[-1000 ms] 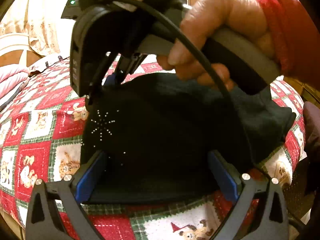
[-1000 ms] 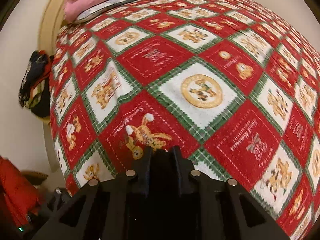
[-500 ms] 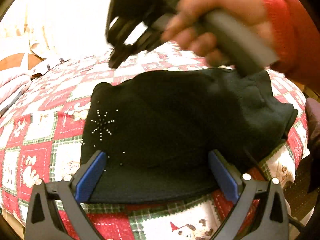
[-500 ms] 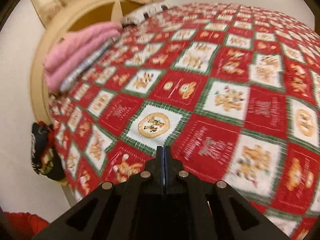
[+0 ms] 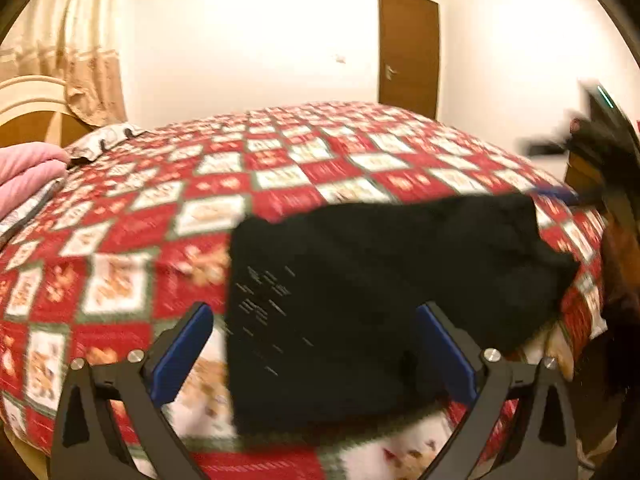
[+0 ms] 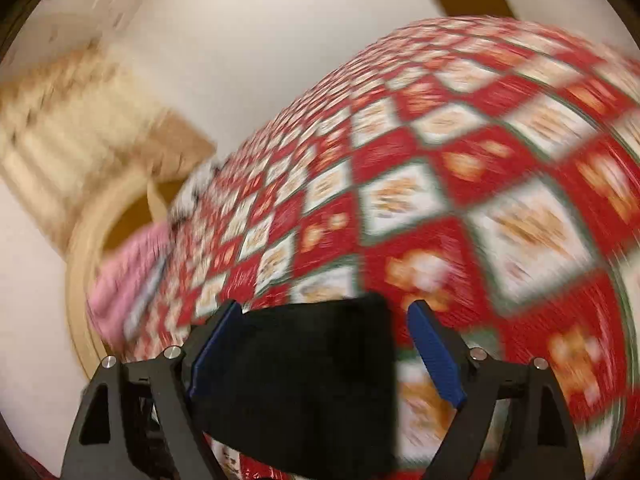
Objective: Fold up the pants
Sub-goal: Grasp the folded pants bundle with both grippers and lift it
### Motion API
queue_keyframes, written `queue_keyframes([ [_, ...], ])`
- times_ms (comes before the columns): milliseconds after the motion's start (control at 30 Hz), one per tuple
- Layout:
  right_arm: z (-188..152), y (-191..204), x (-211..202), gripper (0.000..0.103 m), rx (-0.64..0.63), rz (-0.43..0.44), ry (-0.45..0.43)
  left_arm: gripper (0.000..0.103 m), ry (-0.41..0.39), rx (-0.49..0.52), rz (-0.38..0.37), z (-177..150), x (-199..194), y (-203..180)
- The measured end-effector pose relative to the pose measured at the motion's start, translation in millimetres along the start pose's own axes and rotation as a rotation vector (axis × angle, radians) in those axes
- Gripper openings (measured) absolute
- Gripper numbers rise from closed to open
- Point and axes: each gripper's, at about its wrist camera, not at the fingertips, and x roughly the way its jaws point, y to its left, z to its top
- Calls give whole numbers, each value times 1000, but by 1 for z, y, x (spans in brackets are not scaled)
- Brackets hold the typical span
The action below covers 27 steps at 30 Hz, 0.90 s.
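Observation:
The black pants [image 5: 380, 300] lie folded into a thick pad on the near right part of the bed, with small white studs on their left half. My left gripper [image 5: 316, 312] stands open just over their near edge, blue pads wide apart and not pressing. At the right edge of the left wrist view my right gripper [image 5: 592, 140] is a dark blur. In the blurred right wrist view my right gripper [image 6: 324, 308] has its jaws opening. An end of the pants [image 6: 304, 380] lies between them, against the left pad and clear of the right one.
A red, white and green checkered quilt [image 5: 160, 220] covers the whole bed. Pink folded bedding [image 5: 24, 172] and a curved wooden headboard [image 5: 24, 108] are at the far left. A brown door [image 5: 408, 48] stands in the back wall. The bed's edge drops off on the right.
The right gripper, held by a hand over the pants, swung away to the right edge of the left view. Its jaws went from shut to wide, and black cloth now lies between them.

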Motion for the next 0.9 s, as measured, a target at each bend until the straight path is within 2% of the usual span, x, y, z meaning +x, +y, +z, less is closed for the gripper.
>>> queue_keyframes([
  [67, -11, -17, -7, 86, 47, -11, 12, 103, 3, -22, 19, 8, 4, 10],
  [133, -21, -19, -7, 86, 34, -16, 17, 103, 15, -58, 49, 14, 12, 19],
  [200, -29, -17, 1, 86, 14, -7, 34, 103, 53, -111, 39, 18, 23, 31],
  [333, -51, -20, 23, 86, 24, 6, 105, 103, 219, -247, -30, 5, 56, 42],
  [367, -59, -18, 22, 86, 6, -1, 86, 103, 242, -259, -25, 0, 61, 42],
  [433, -71, -12, 20, 86, -34, -23, 61, 103, 200, -205, 11, -4, 54, 31],
  [500, -80, -8, 19, 86, -46, -38, 54, 103, 210, -162, 49, -6, 54, 20],
  [733, -100, 28, 32, 85, -228, -204, 65, 103, 212, -197, 106, -6, 53, 15],
  [800, -105, 35, 36, 71, -285, -259, 67, 103, 211, -206, 112, -7, 52, 16],
  [833, -107, 41, 36, 68, -323, -285, 66, 103, 212, -206, 113, -7, 52, 16],
  [900, -108, 50, 35, 56, -374, -304, 62, 103, 211, -205, 114, -7, 52, 16],
])
